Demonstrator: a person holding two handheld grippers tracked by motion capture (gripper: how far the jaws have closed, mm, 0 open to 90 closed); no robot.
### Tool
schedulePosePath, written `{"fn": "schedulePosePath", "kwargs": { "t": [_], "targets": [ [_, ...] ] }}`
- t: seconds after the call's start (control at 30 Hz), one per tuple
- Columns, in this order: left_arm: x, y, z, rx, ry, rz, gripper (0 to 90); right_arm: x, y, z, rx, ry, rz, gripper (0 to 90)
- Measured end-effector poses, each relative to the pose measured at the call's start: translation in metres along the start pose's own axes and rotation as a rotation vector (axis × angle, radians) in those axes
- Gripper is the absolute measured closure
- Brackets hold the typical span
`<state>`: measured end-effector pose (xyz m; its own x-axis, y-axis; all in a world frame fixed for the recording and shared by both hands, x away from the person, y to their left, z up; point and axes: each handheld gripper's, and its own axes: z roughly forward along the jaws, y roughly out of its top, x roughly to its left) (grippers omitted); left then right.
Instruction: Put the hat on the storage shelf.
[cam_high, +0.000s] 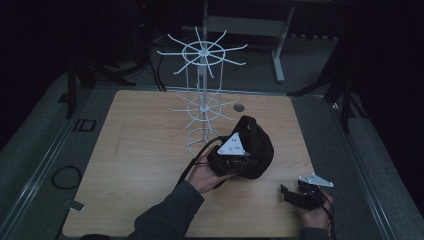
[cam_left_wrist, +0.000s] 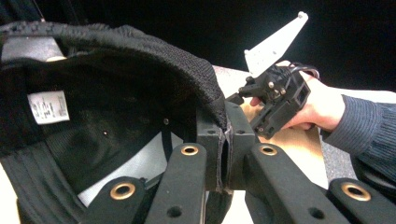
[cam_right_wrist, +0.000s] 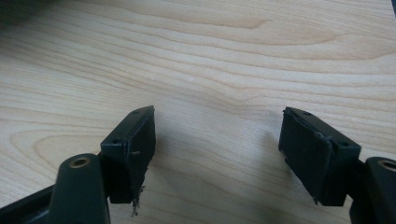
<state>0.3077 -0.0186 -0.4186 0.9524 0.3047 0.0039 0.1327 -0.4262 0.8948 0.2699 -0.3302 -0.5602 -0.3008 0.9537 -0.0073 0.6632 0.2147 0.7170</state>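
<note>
A black cap (cam_high: 258, 141) hangs just above the wooden table (cam_high: 140, 165), right of the centre. My left gripper (cam_high: 244, 157) is shut on its rim. In the left gripper view the jaws pinch the cap's (cam_left_wrist: 116, 93) edge at my left gripper (cam_left_wrist: 225, 135), and a white label (cam_left_wrist: 48, 106) shows inside the cap. My right gripper (cam_high: 289, 194) rests low at the front right of the table, held in a hand, jaws apart. In the right gripper view my right gripper (cam_right_wrist: 217, 135) stands open over bare wood (cam_right_wrist: 210, 56) with nothing between the pads. It is also visible beyond the cap, my right gripper (cam_left_wrist: 245, 95).
A white wire rack (cam_high: 202, 95) with two rings of hooks stands at the back middle of the table, just left of the cap. A small round hole (cam_high: 239, 107) lies in the tabletop behind it. A cable coil (cam_high: 66, 176) lies on the floor at the left.
</note>
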Motion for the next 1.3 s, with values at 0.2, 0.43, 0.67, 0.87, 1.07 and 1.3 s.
{"fn": "schedulePosePath", "kwargs": {
  "t": [0.2, 0.43, 0.67, 0.87, 1.07, 1.3],
  "targets": [
    [0.001, 0.009, -0.004, -0.02, -0.004, 0.025, 88.1, 0.0, 0.0, 0.0, -0.001, 0.001, 0.0, 26.9],
    [0.001, 0.017, -0.009, -0.041, -0.016, 0.032, 88.1, 0.0, 0.0, 0.0, -0.001, 0.002, -0.002, 26.9],
    [0.002, 0.02, -0.013, -0.064, -0.036, 0.031, 88.0, 0.0, 0.0, 0.0, -0.001, 0.003, -0.003, 26.9],
    [0.001, 0.023, -0.015, -0.077, -0.049, 0.03, 88.0, 0.0, 0.0, 0.0, -0.002, 0.003, -0.004, 26.9],
    [-0.001, 0.033, -0.021, -0.094, -0.064, 0.049, 88.0, 0.0, 0.0, 0.0, -0.002, 0.003, -0.004, 26.8],
    [0.0, 0.045, -0.027, -0.113, -0.069, 0.058, 87.9, 0.0, 0.0, 0.0, -0.003, 0.003, -0.005, 26.8]
  ]
}}
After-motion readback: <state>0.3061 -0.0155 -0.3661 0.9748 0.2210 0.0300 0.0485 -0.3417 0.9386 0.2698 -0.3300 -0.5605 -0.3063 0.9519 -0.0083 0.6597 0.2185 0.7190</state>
